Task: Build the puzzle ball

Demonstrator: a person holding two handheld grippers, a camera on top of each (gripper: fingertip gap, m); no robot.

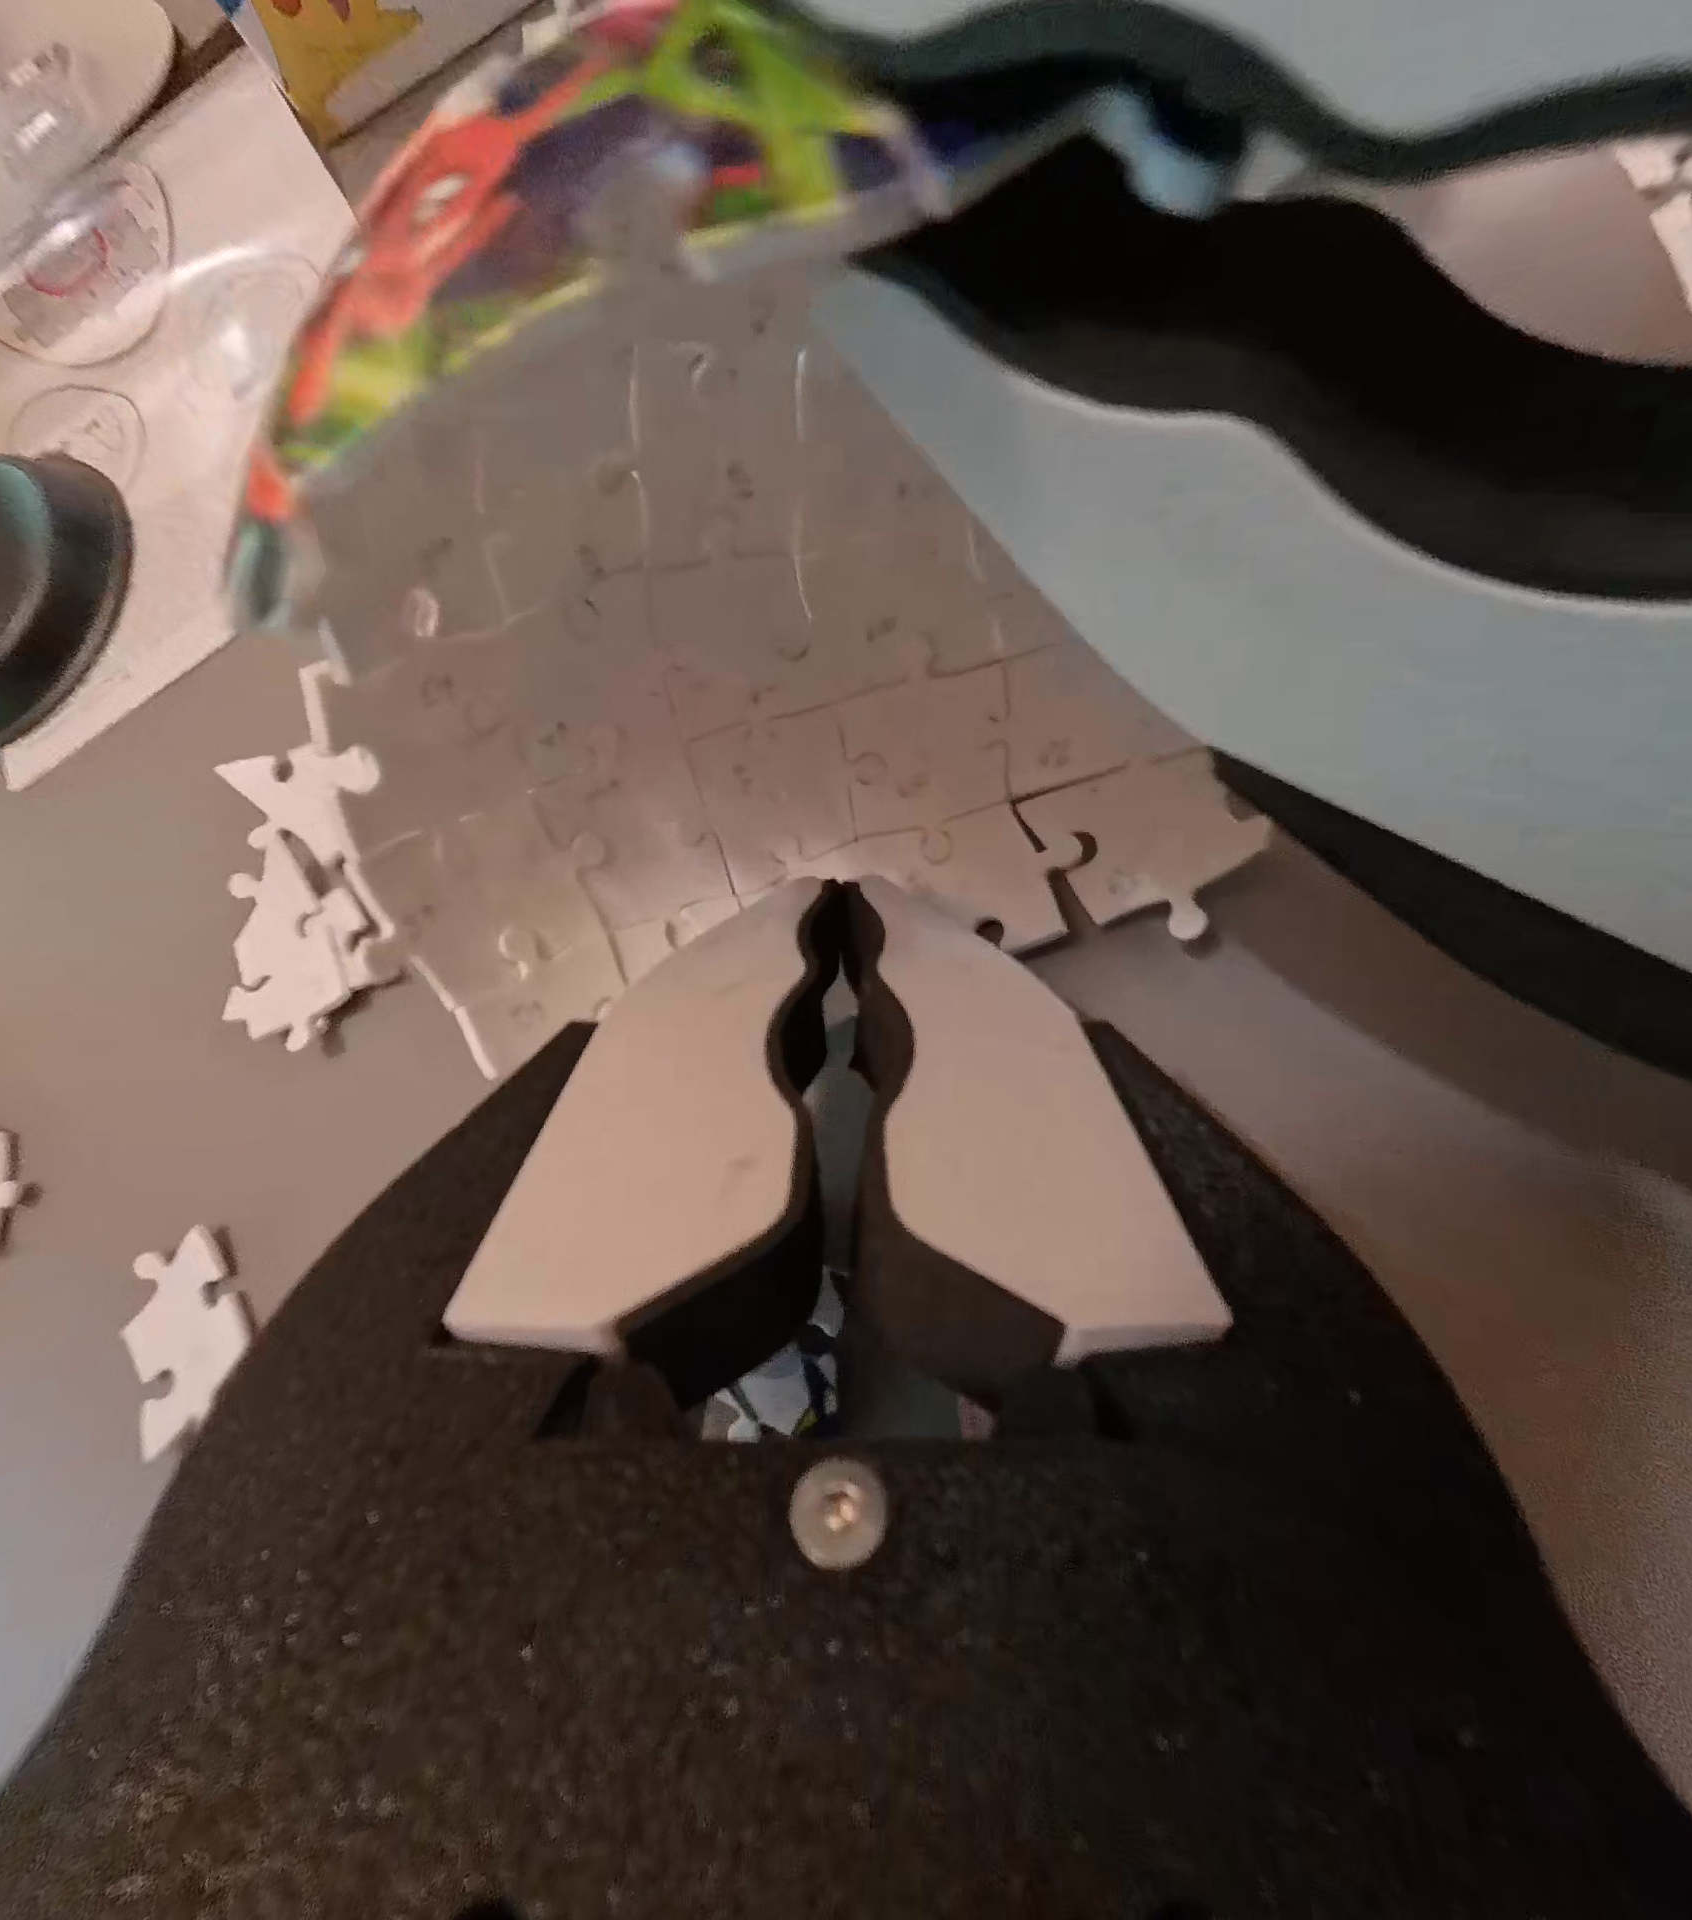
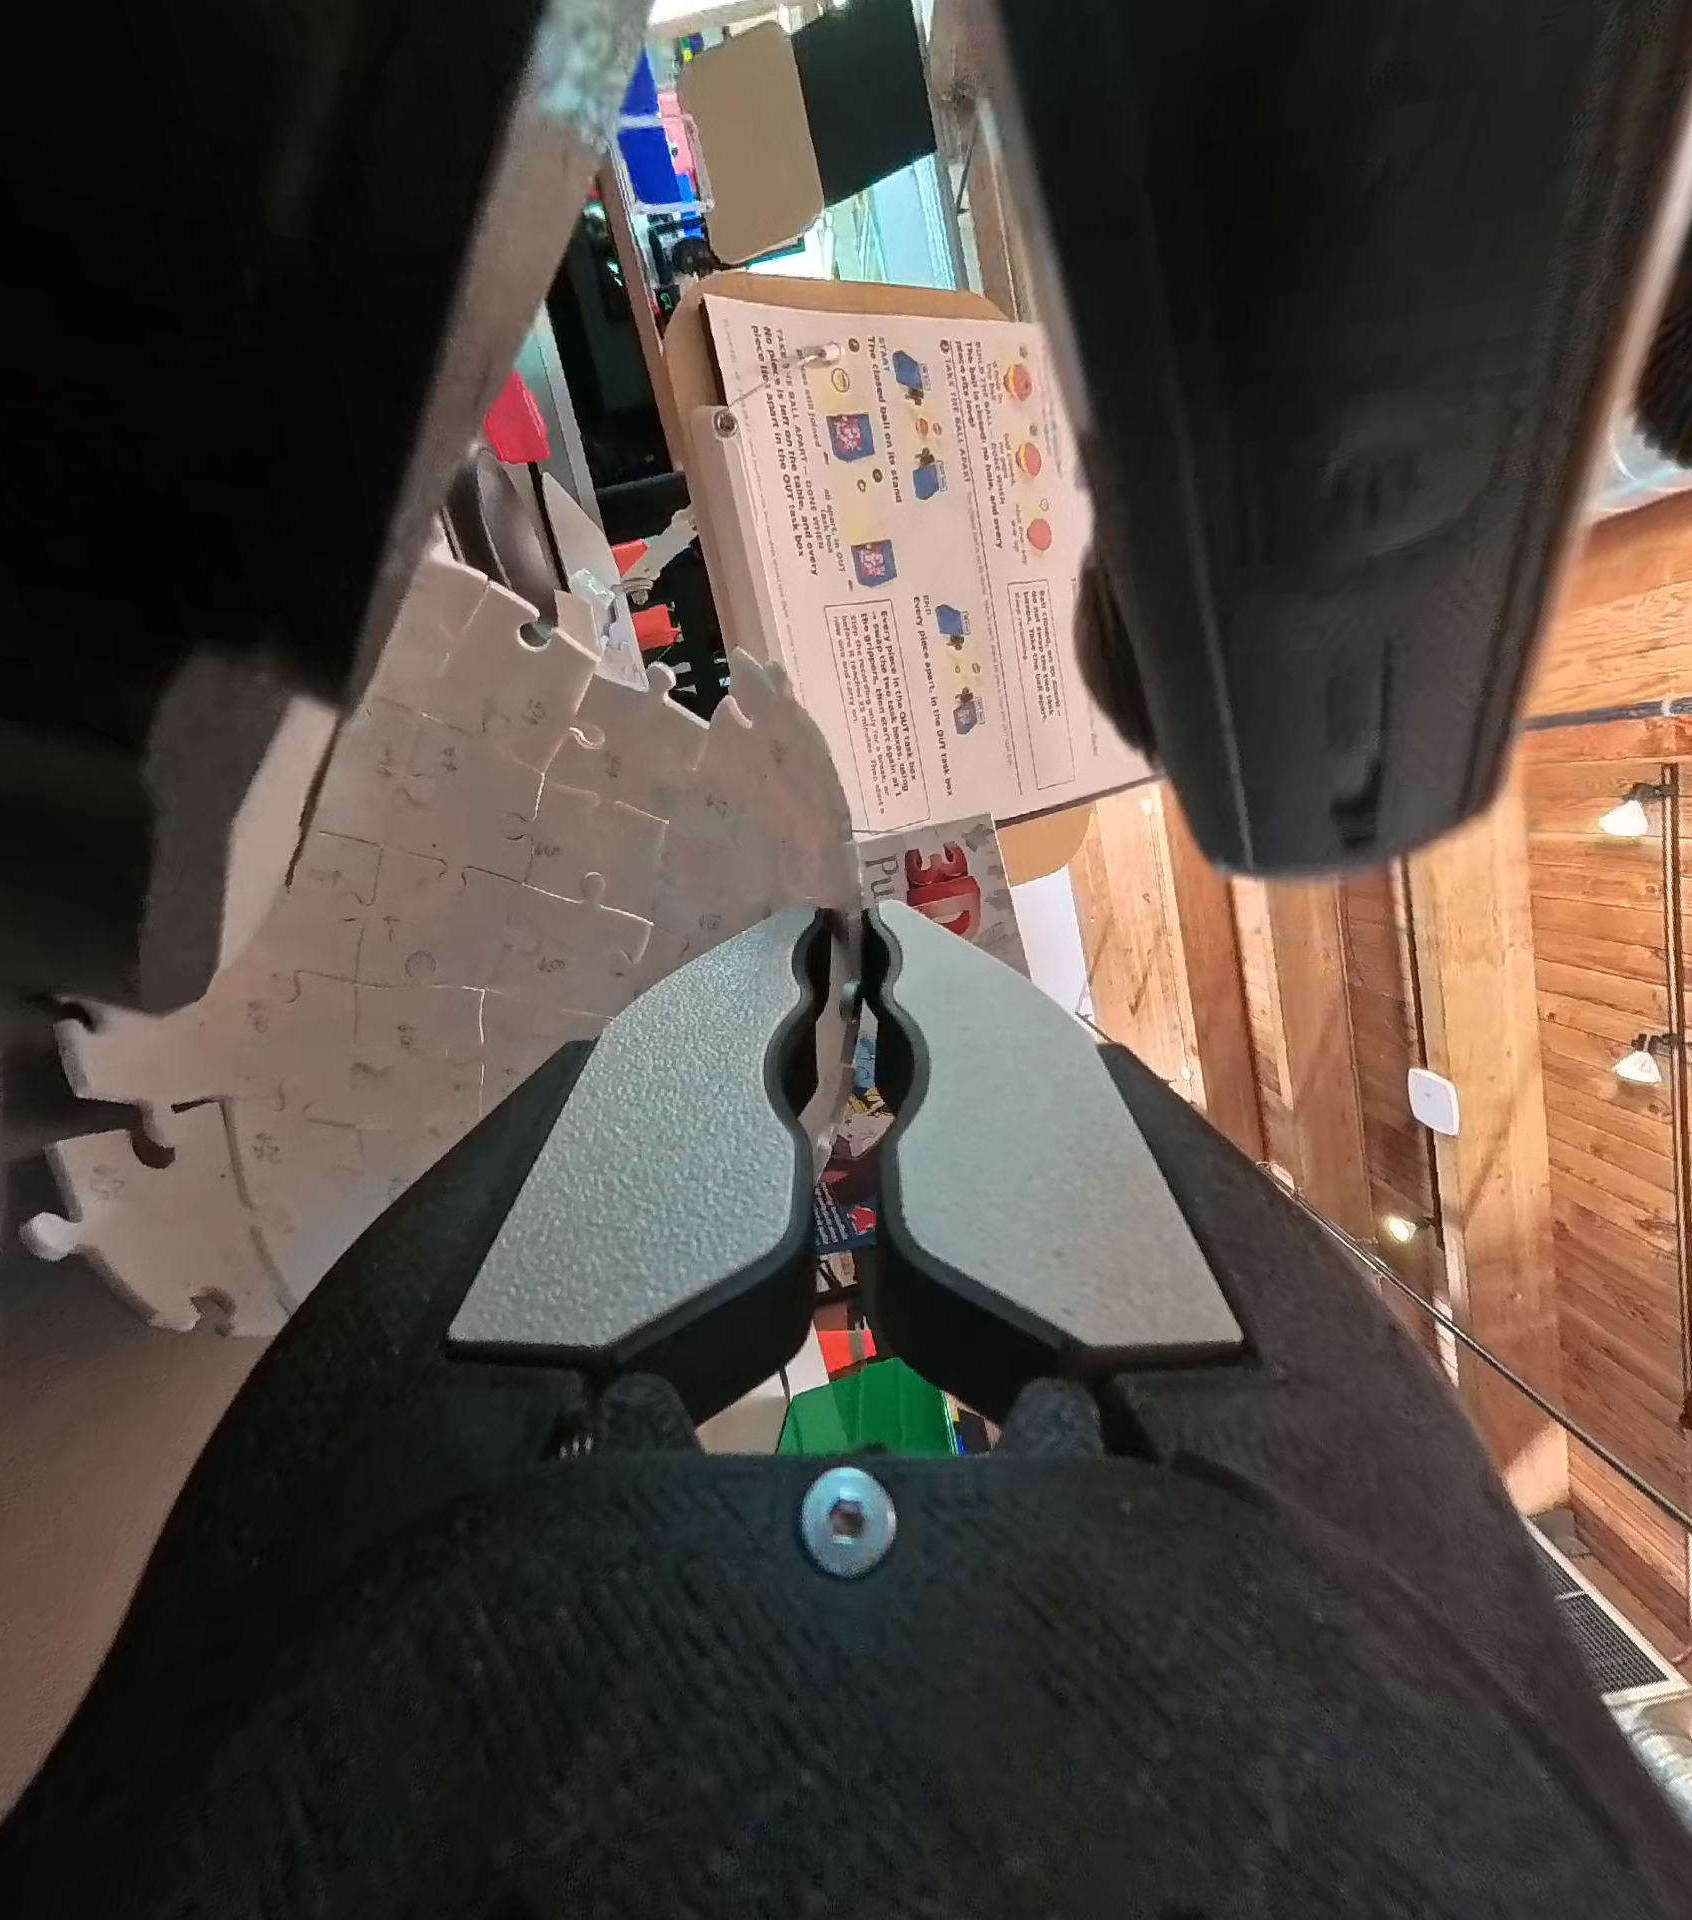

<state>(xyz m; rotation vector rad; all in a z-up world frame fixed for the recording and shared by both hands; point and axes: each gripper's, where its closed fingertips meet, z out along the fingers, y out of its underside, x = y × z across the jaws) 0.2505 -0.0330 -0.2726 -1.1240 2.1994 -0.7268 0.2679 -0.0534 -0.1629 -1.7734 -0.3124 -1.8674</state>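
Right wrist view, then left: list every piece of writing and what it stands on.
I won't quote any wording; these things bear it.
Instruction sheet on a cardboard board: printed lines with small pictures.
Colourful card below it: large lettering, partly hidden.
Puzzle shell, grey backs: tiny marks on each piece, too faint to read.
White sheet, left wrist view: round printed marks, blurred.

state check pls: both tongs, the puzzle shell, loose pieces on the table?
left tongs: shut on the edge of the puzzle shell.
right tongs: shut on another edge of the same shell.
puzzle shell: partly built curved section, held up off the table, pale inner side toward both cameras, rim jagged and unfinished.
loose pieces: unjoined, lying flat on the grey table, pale side up.
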